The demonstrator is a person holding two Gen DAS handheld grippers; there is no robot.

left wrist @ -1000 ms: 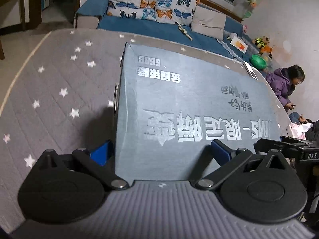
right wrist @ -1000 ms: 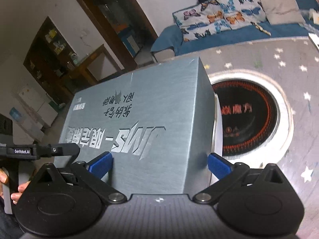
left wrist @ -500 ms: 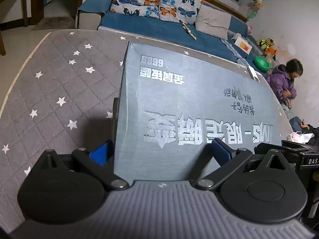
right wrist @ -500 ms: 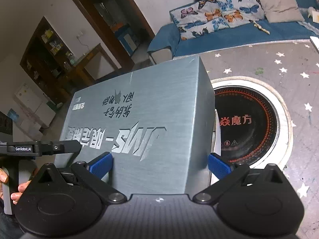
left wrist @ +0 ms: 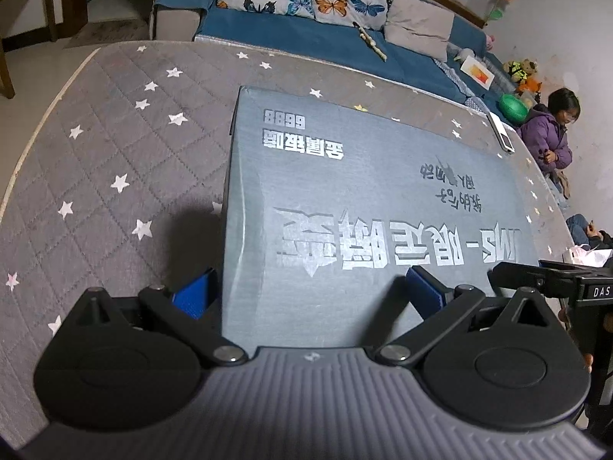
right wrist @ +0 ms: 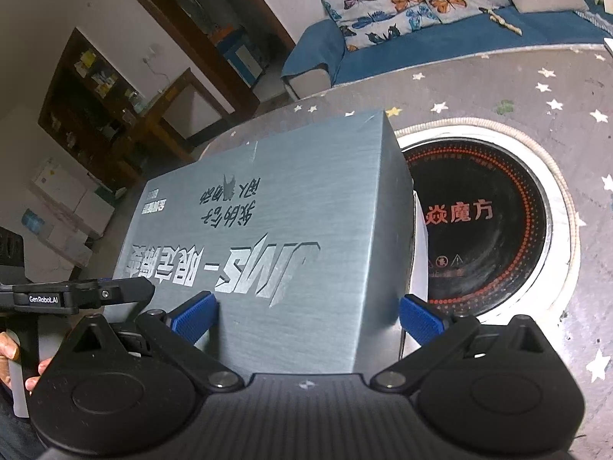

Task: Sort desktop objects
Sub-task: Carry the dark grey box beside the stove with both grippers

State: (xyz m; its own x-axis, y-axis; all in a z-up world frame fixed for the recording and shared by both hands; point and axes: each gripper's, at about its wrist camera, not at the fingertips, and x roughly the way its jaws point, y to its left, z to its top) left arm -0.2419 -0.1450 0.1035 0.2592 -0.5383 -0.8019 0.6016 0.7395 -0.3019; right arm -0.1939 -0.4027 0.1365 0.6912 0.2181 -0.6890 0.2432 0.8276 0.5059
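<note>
The big grey box (left wrist: 364, 207) sits between the two grippers, one at each end of its near side. The left gripper (left wrist: 306, 291) has its blue fingers (left wrist: 193, 297) spread wide. One is down beside the box's left wall. The other lies over the top of the lid. The right gripper (right wrist: 306, 316) is the same, with one of its fingers (right wrist: 419, 322) by the right wall and one on top. The fingers touch or almost touch the box, but I cannot tell if they squeeze it. They look more like they hug the corners.

A second ago the box filled more of the left view and hid the far edge of the worktop (left wrist: 115, 145). Now more of the starry grey cloth shows behind it, and the box looks lower and flatter. In the right view the round black cooker plate (right wrist: 486, 222) shows more too, and the box's far corner sits just beside it. So I think the box is coming down onto the worktop, or is being slid to its spot there.

A person (left wrist: 548, 138) in a purple coat sits past the far edge of the worktop.
</note>
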